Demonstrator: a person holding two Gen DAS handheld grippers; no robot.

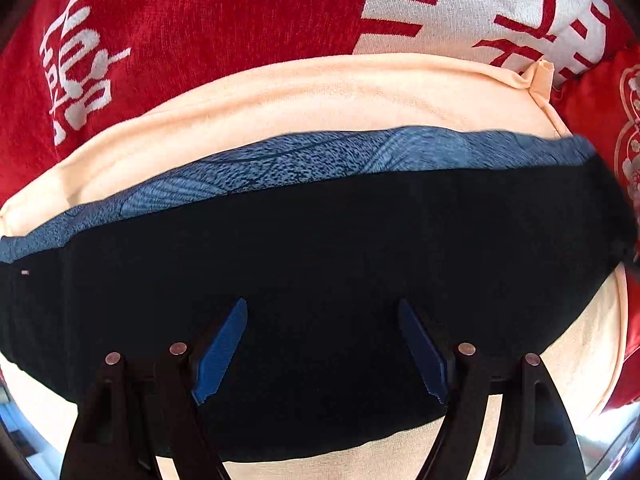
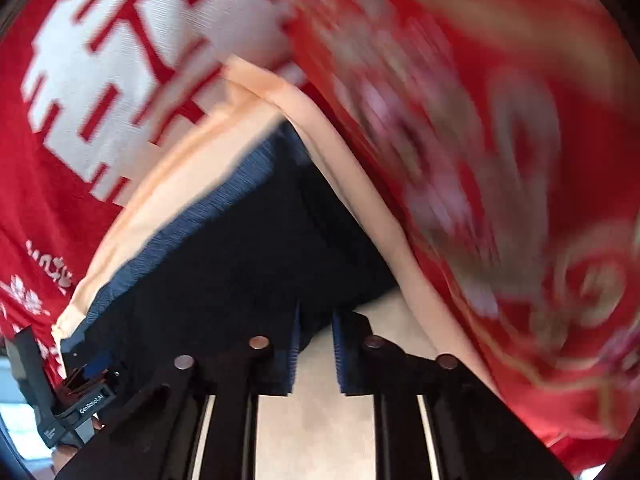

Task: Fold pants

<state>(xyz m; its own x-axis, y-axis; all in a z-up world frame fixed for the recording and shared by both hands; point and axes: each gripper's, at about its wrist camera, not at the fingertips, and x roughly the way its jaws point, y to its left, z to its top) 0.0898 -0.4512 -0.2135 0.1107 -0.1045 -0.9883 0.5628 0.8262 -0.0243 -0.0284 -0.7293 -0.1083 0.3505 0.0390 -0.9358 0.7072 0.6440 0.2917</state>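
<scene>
The pants [image 1: 320, 260] are dark navy, folded into a wide band with a patterned blue strip [image 1: 304, 160] along the far edge, lying on a peach cloth [image 1: 320, 96]. My left gripper [image 1: 322, 308] is open, its blue pads spread wide just over the dark fabric, holding nothing. In the right wrist view the pants [image 2: 248, 248] lie ahead and to the left. My right gripper [image 2: 314, 320] has its blue pads close together with a narrow gap, at the pants' near corner; the view is blurred and I cannot tell if fabric is pinched.
The peach cloth [image 2: 320, 420] lies over a red blanket with white characters [image 1: 200, 20]. A red cushion with a floral pattern [image 2: 500, 160] stands at the right. The left gripper's body [image 2: 48, 412] shows at the lower left of the right wrist view.
</scene>
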